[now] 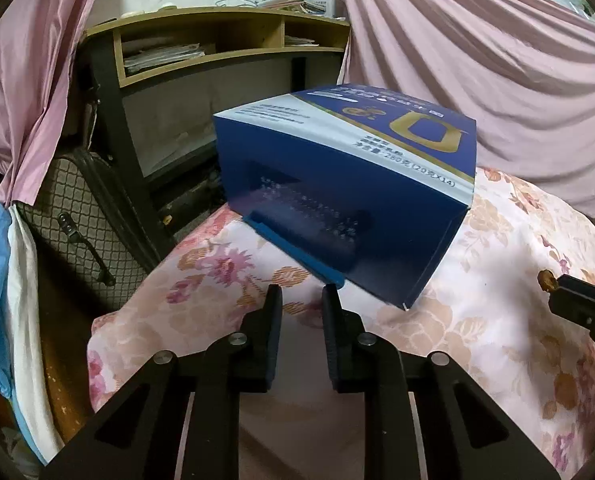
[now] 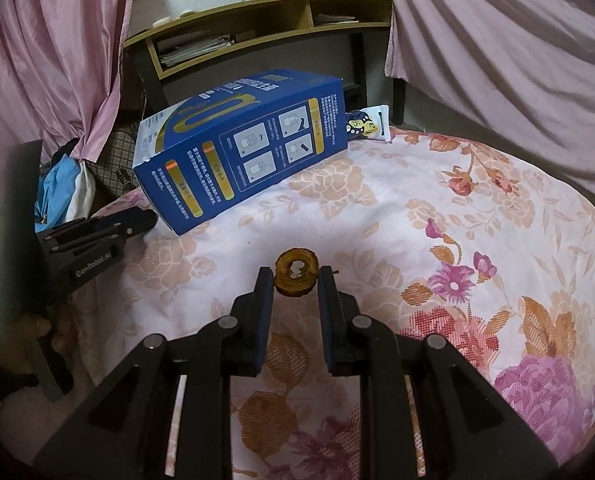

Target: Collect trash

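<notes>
Blue carton (image 1: 345, 184) lies tipped on the floral bedspread (image 2: 457, 208), its long axis running up and away to the right from the left gripper (image 1: 301, 296). Its low near corner sits just past that gripper's right jaw tip; jaws narrow, nothing between them. Right gripper (image 2: 295, 276) is farther off, jaws clamped on a dried brown ring (image 2: 296, 271). A sachet (image 2: 367, 124) lies beyond the carton.

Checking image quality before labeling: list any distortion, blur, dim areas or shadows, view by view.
Left wrist view: fisheye bends the shelf; dark vignette at the corners; the blue box has a soft, shadowed near face with blurred print. Right wrist view: same curved edges; the dried fruit ring is sharp; the left gripper sits dim and slightly blurred.
</notes>
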A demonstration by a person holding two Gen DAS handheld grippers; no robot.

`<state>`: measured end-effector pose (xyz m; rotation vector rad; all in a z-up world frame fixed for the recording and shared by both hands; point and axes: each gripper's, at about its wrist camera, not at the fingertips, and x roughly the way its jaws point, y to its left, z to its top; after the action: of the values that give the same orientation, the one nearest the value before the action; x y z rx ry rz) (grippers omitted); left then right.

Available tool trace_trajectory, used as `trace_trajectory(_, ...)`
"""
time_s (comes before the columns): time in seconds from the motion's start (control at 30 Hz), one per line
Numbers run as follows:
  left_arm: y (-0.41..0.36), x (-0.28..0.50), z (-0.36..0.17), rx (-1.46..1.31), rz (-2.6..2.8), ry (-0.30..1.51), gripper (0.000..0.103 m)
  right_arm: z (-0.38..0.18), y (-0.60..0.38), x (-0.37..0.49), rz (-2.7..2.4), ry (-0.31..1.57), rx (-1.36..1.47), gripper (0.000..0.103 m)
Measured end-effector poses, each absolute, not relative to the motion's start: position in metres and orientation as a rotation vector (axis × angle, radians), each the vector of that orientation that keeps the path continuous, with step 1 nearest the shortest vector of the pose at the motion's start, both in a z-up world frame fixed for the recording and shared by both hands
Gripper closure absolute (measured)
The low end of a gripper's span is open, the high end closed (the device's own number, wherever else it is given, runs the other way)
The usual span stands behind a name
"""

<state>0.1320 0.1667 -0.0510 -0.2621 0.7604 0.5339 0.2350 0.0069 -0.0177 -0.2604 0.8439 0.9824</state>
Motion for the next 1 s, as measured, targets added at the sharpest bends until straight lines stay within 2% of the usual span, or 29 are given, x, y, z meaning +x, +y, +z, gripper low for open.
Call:
trace_trajectory(0.13, 0.171, 0.126, -0.049, -0.308, 0.507, 0.743, 0.081, -0.018, 0.007, 0.236, 0.984, 0.842, -0.261, 0.054)
trace_trajectory(0.27, 0.175, 0.134, -0.047, -0.339, 0.492, 0.736, 0.08, -0.019, 0.006, 0.236, 0.984, 0.843, -0.259, 0.054)
trace_trajectory(0.37, 0.173, 0.141, -0.048, -0.321, 0.503, 0.738, 0.074, -0.019, 0.006, 0.236, 0.984, 0.849, -0.256, 0.054)
trace_trajectory(0.77, 0.182, 0.147, -0.055, -0.281, 0.585, 0.754, 0.074, -0.023, 0.004, 0.241, 0.995, 0.873, -0.237, 0.054)
trace_trajectory(0.83, 0.184, 0.146, -0.055, -0.277, 0.589, 0.754, 0.075, -0.024, 0.004, 0.242, 0.998, 0.878, -0.234, 0.054)
trace_trajectory(1.0, 0.19, 0.142, -0.057, -0.283, 0.596, 0.755, 0.09, -0.025, 0.006, 0.243, 1.009, 0.886, -0.234, 0.054)
